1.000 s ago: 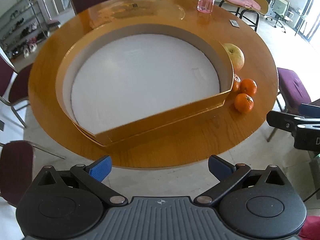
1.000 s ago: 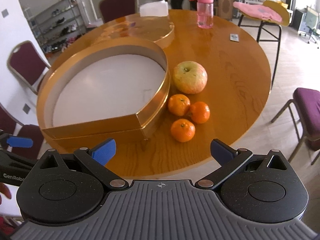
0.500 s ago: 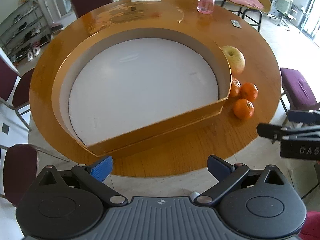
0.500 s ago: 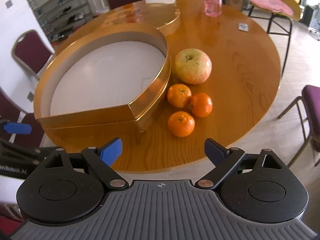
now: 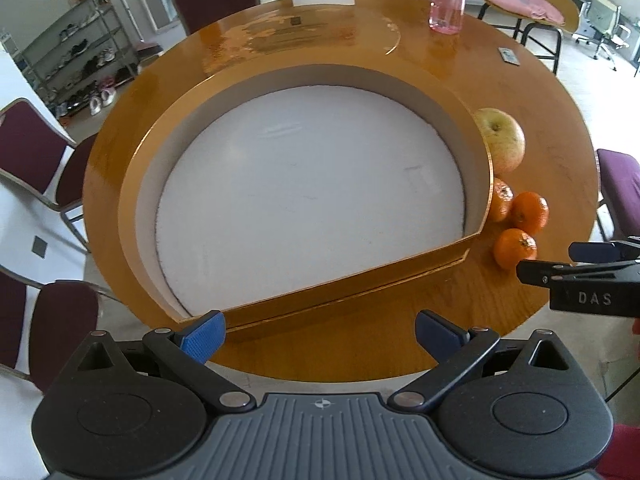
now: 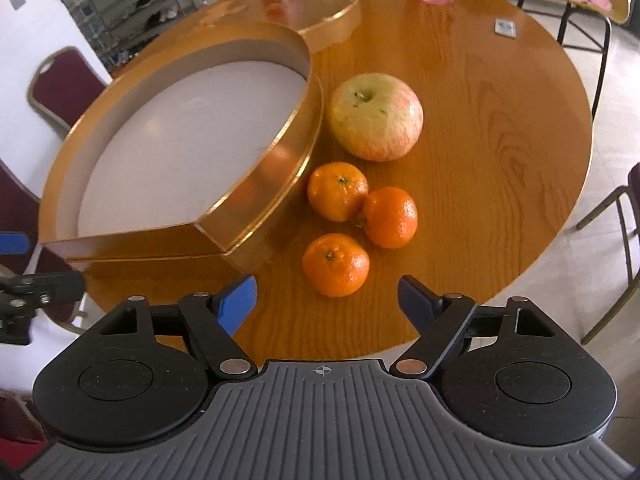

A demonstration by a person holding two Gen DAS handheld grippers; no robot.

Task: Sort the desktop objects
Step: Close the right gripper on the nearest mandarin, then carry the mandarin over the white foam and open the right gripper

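The left gripper hangs off the near edge of the table with its jaws spread wide and nothing between them, facing the straight near wall of the gold box. The box takes up the left and middle of the table; its white floor is bare. If this gripper drops low it could knock that thin wall and shove the whole box toward the fruit.

Just past the box's right side sit an apple and three tangerines in a tight cluster, two of them apparently touching, all on the wood toward the near right edge and outside the box. The right gripper is also wide and empty, lined up on the nearest tangerine.

The risks I judge likeliest: round fruit rolling away from a one-sided touch and off the near edge, a finger nudging the neighbouring tangerines, or a hard squeeze bruising the soft peel. The apple looks nearly too broad for the jaws and could slip out.
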